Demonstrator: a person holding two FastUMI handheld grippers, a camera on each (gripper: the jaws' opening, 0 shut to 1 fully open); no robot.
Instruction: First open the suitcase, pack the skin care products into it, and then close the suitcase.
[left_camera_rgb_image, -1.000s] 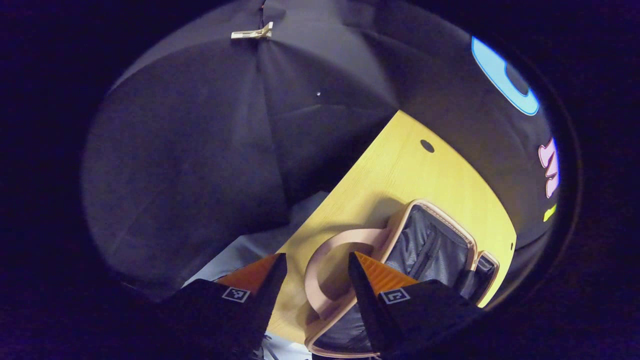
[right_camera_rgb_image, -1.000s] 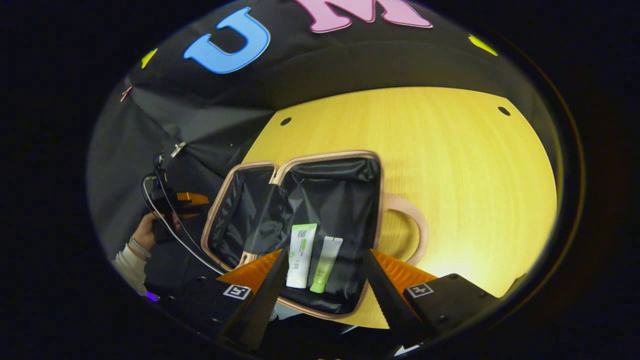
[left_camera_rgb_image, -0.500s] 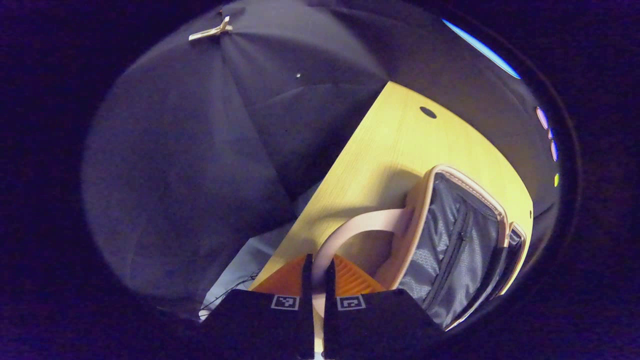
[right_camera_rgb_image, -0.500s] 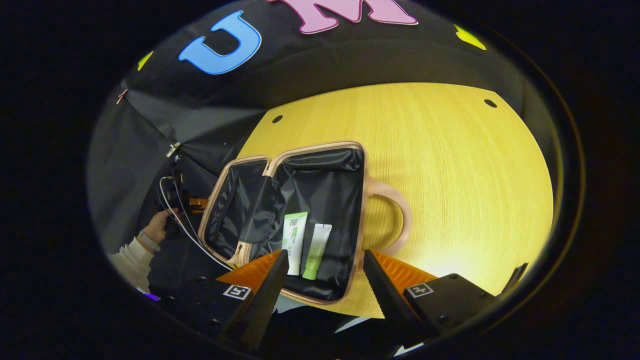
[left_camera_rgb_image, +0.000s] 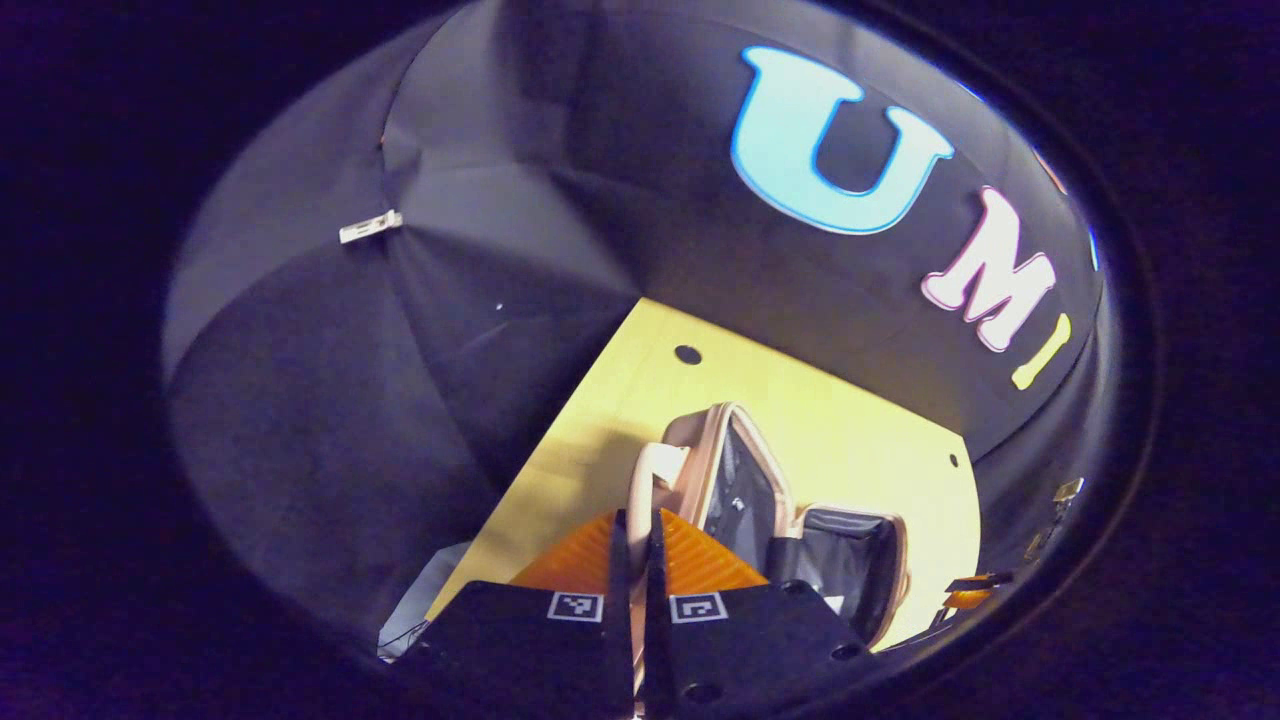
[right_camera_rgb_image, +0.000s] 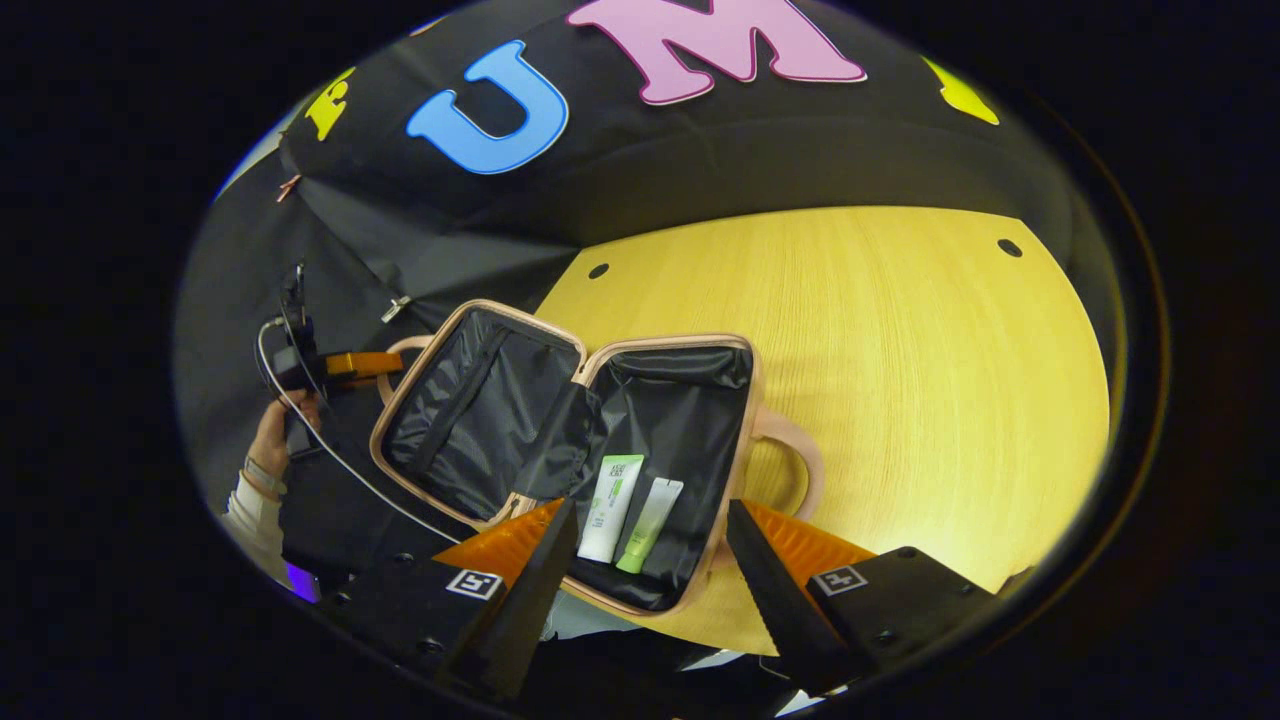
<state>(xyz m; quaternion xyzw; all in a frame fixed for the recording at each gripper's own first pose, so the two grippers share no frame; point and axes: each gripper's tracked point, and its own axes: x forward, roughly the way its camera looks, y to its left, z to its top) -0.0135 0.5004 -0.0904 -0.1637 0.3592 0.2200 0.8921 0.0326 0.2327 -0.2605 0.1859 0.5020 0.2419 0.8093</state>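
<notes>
Suitcase (right_camera_rgb_image: 560, 440) lies open on yellow table (right_camera_rgb_image: 900, 350); left tongs (left_camera_rgb_image: 632, 560) pinch its handle (left_camera_rgb_image: 645, 480), right tongs (right_camera_rgb_image: 650, 560) gape empty.

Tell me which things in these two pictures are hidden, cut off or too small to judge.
- Tubes: right gripper view, print too small to read.
- Left gripper: left gripper view, jaws nearly together on the lid's handle; the contact itself is hidden behind the fingers.
- Suitcase near rim: right gripper view, covered by the right gripper.
- Suitcase base: left gripper view, the raised lid hides its floor.
</notes>
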